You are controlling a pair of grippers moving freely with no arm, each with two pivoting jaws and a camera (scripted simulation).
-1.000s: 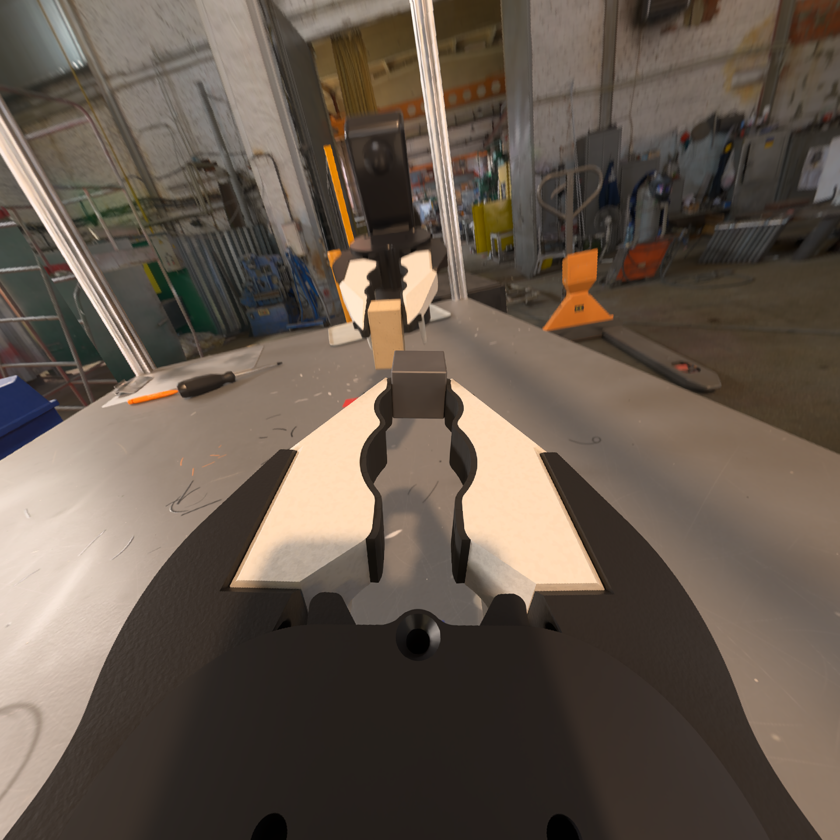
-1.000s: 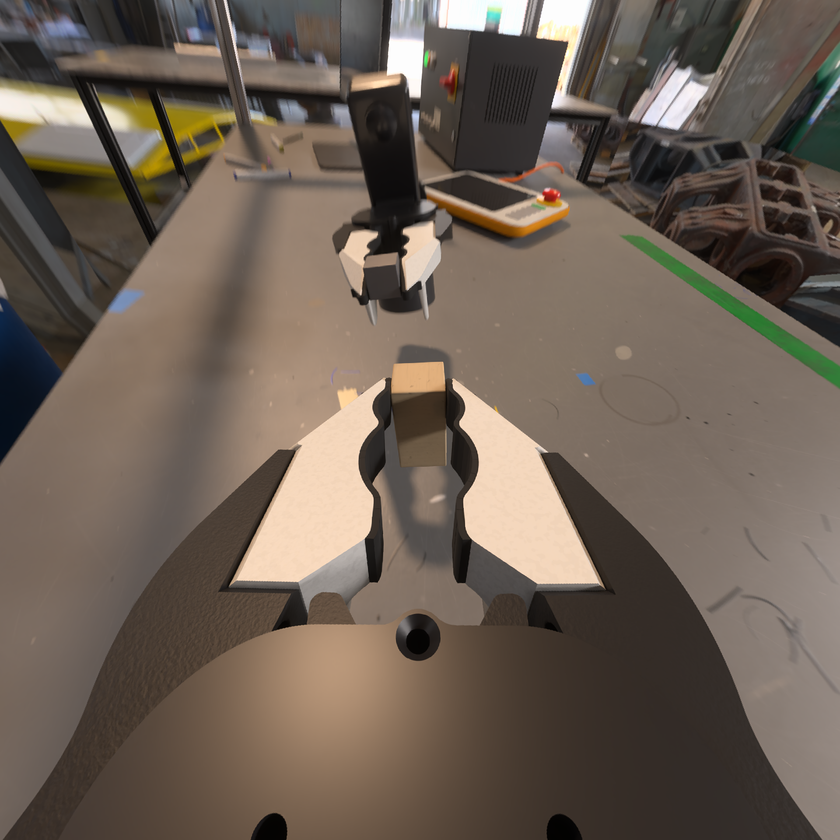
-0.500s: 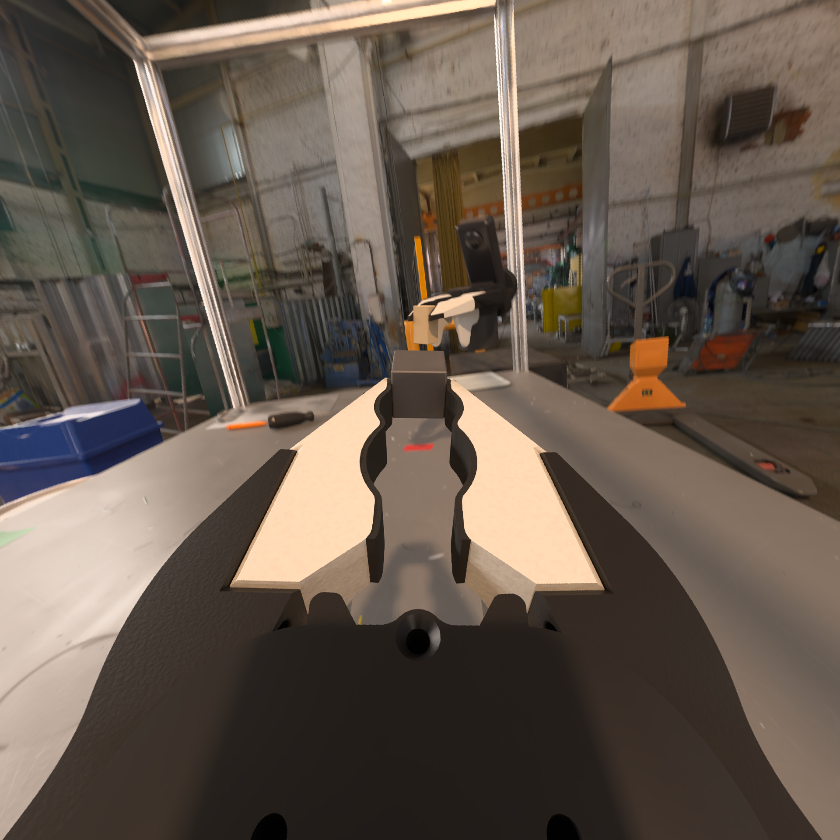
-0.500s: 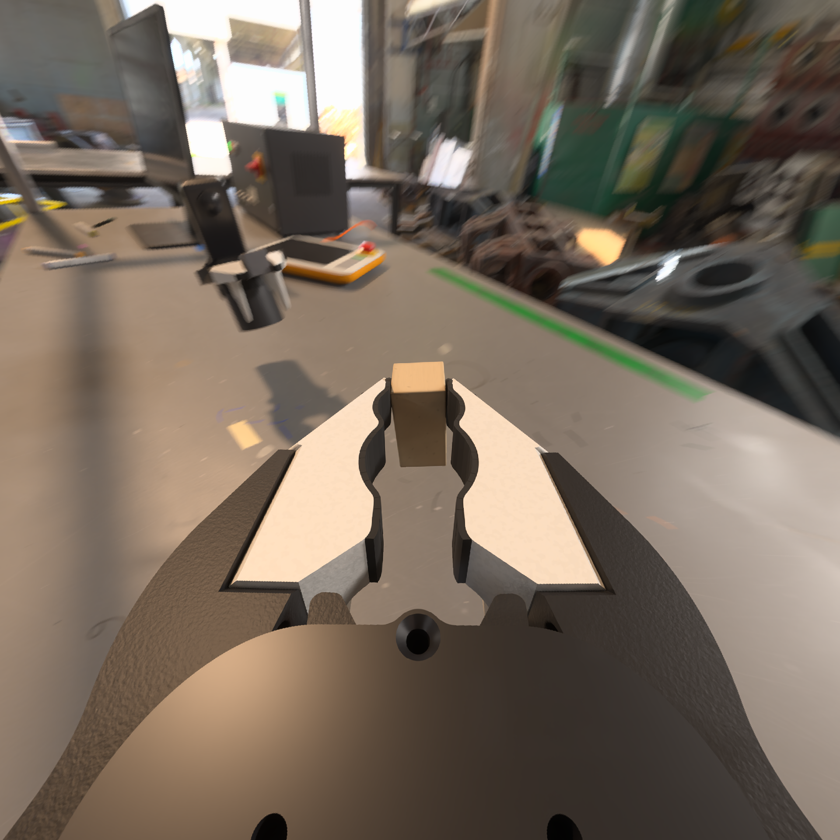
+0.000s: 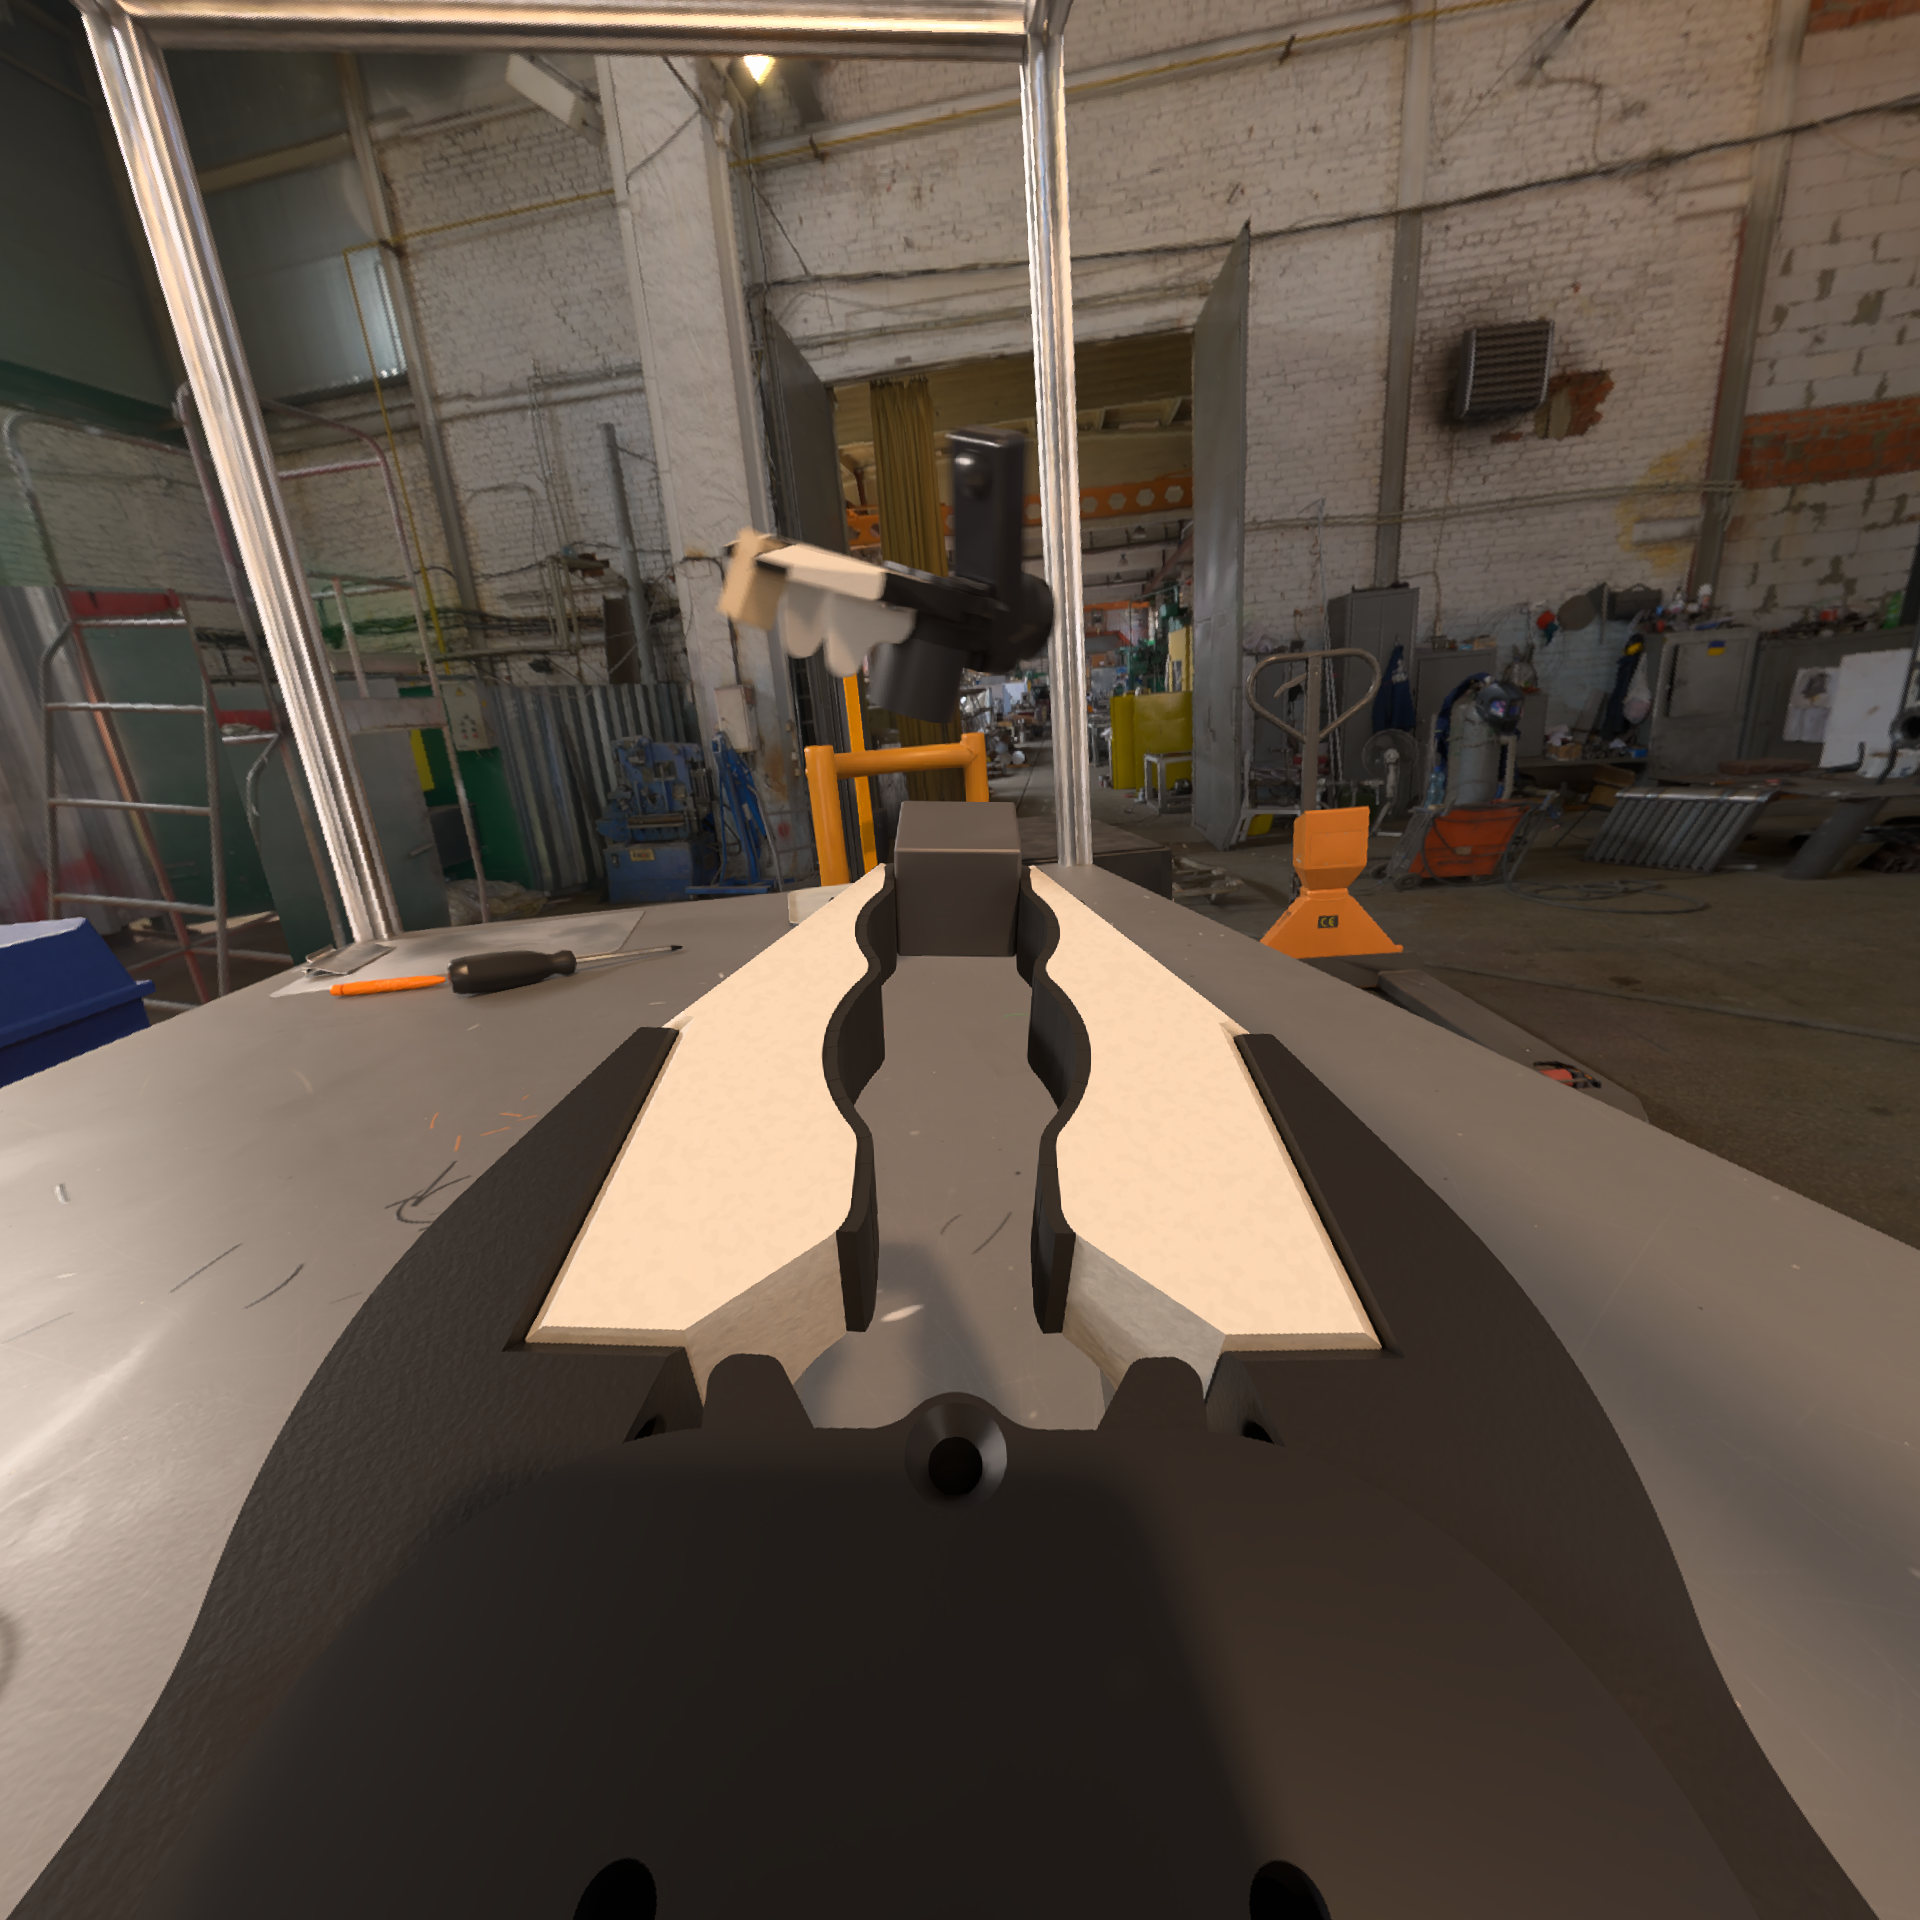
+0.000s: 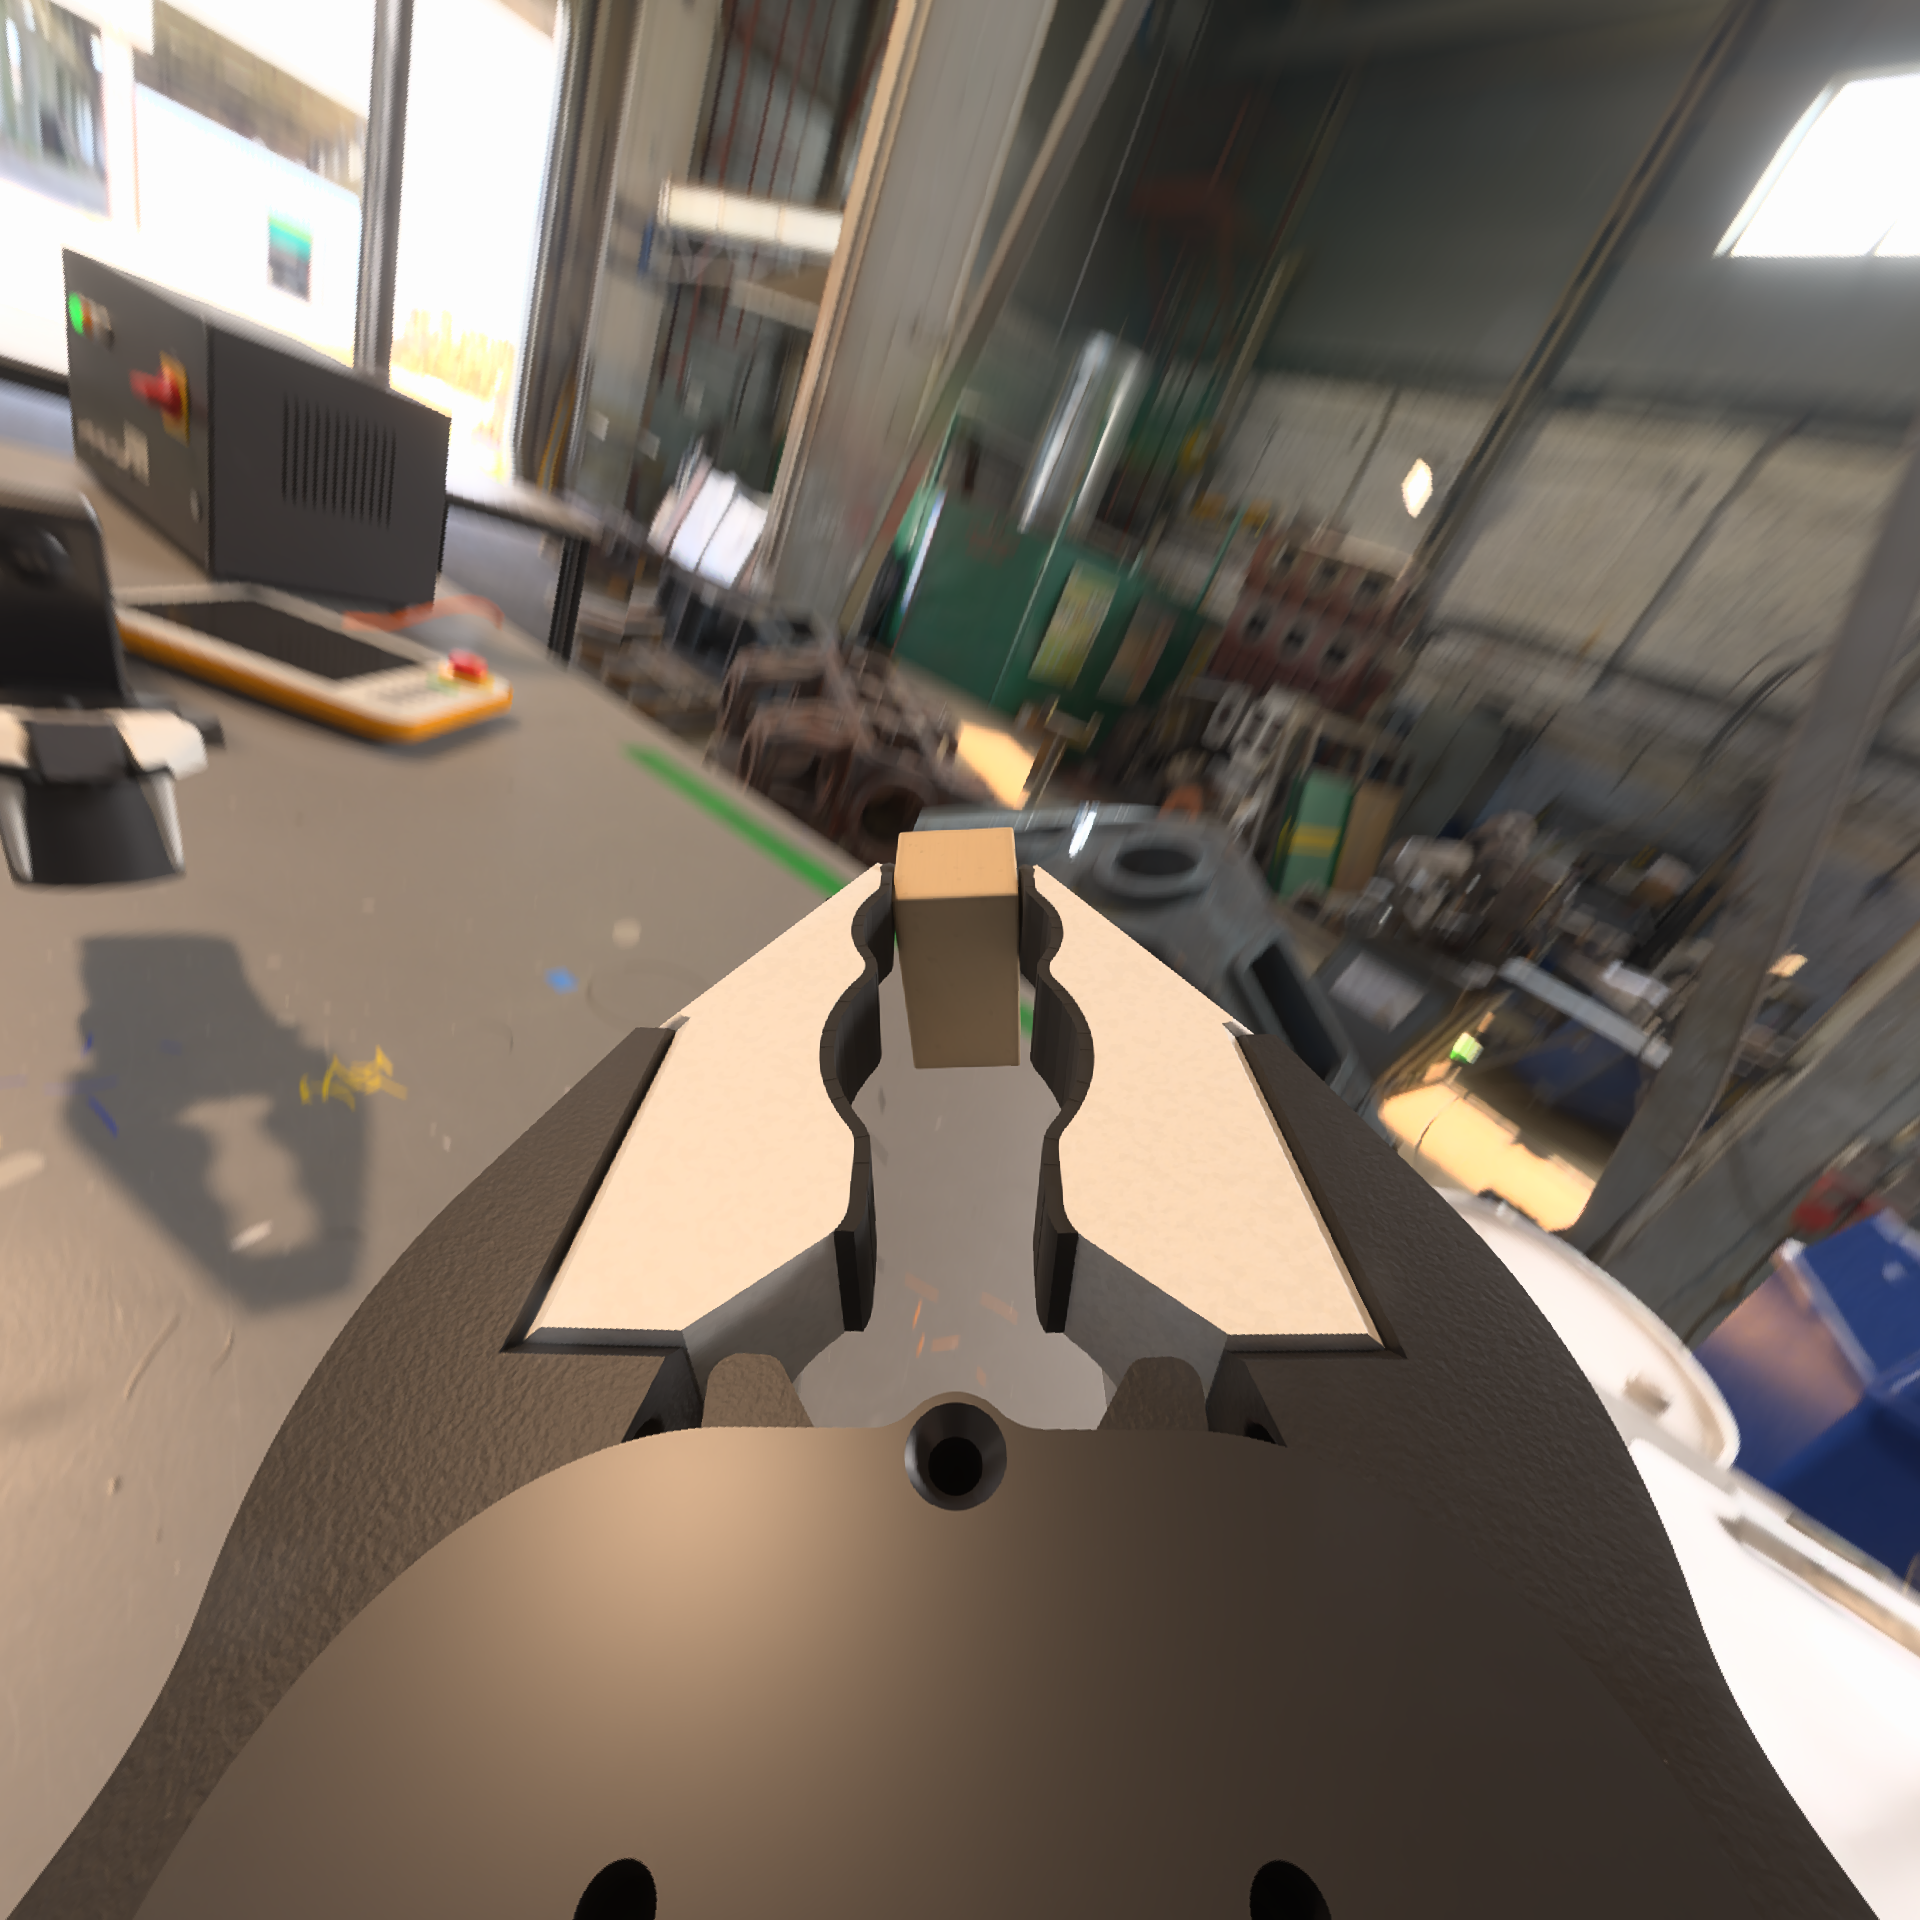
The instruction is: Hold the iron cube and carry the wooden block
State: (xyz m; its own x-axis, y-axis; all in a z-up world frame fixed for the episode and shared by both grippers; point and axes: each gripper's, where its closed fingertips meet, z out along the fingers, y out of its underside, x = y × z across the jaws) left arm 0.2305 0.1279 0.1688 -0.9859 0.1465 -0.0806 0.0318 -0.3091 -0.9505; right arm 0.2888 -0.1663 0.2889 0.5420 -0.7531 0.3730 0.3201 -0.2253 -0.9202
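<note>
My left gripper point(image 5: 956, 894) is shut on the dark grey iron cube point(image 5: 956, 878), held at its fingertips above the grey table point(image 5: 260, 1143). My right gripper point(image 6: 956, 935) is shut on the tan wooden block point(image 6: 956, 956), held upright in the air above the table's right edge. In the left wrist view the right gripper point(image 5: 758, 592) shows far off and high, turned sideways with the wooden block point(image 5: 746, 590) at its tips. In the right wrist view the left gripper point(image 6: 88, 769) shows at the far left edge with the cube point(image 6: 78, 750) between its fingers.
A black-handled screwdriver point(image 5: 520, 968) and an orange pen point(image 5: 387, 985) lie on the table's far left. Metal frame posts point(image 5: 1049, 468) stand at the table's far end. A black control box point(image 6: 249, 468) and an orange-edged pendant point(image 6: 312, 665) sit on the table. A green line point(image 6: 748, 821) runs near its edge.
My right gripper has risen and swung to the right with the wooden block, its view now past the table edge. My left gripper has lifted and levelled, still holding the cube.
</note>
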